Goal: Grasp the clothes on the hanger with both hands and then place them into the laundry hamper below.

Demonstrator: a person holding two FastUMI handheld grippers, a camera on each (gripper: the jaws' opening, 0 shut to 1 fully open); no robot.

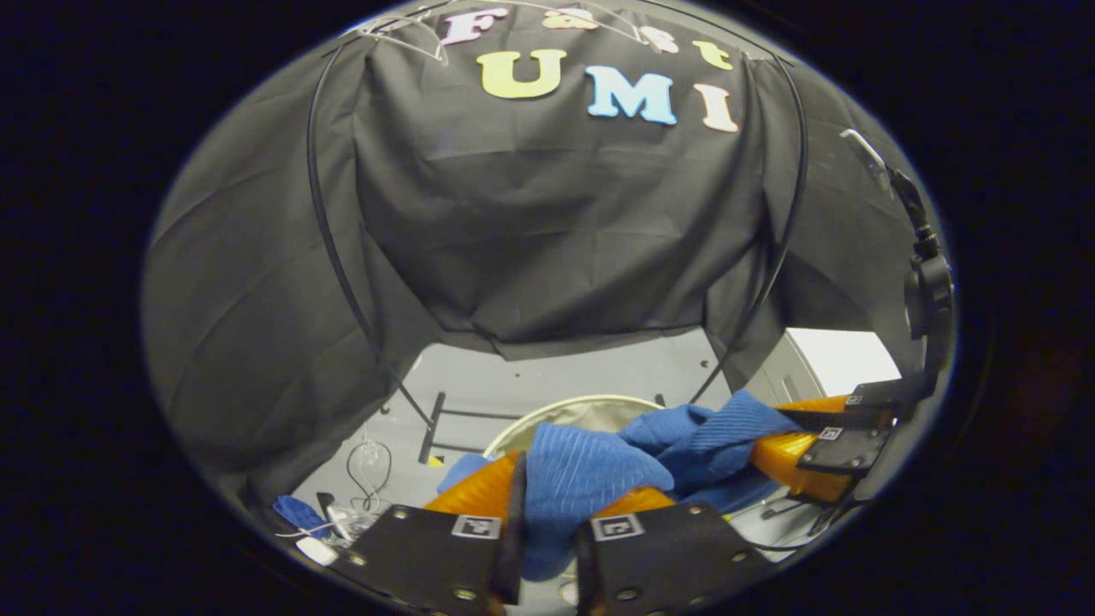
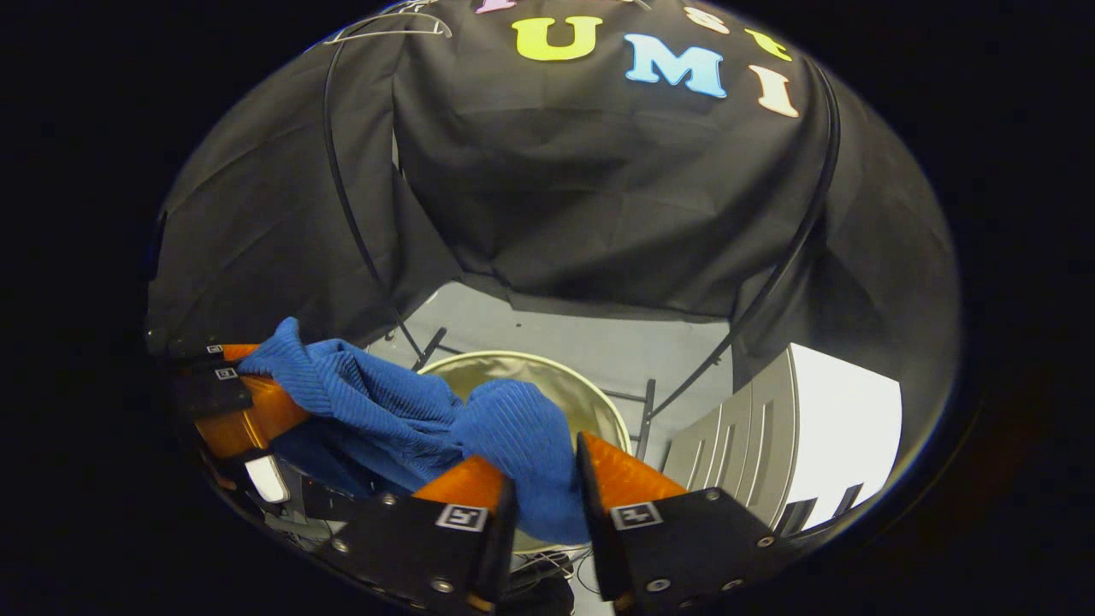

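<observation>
Blue ribbed knit garment [image 2: 402,411] hangs bunched between both tongs, off the hanger and just above the round laundry hamper [image 2: 560,389]. Left gripper [image 1: 547,505] and right gripper [image 2: 547,488] each pinch a fold. Next: lower over the rim, then release together.

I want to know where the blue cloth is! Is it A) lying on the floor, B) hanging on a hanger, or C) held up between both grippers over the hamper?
C: the blue cloth stretches between the right gripper and the left gripper, both pinching it above the hamper.
</observation>
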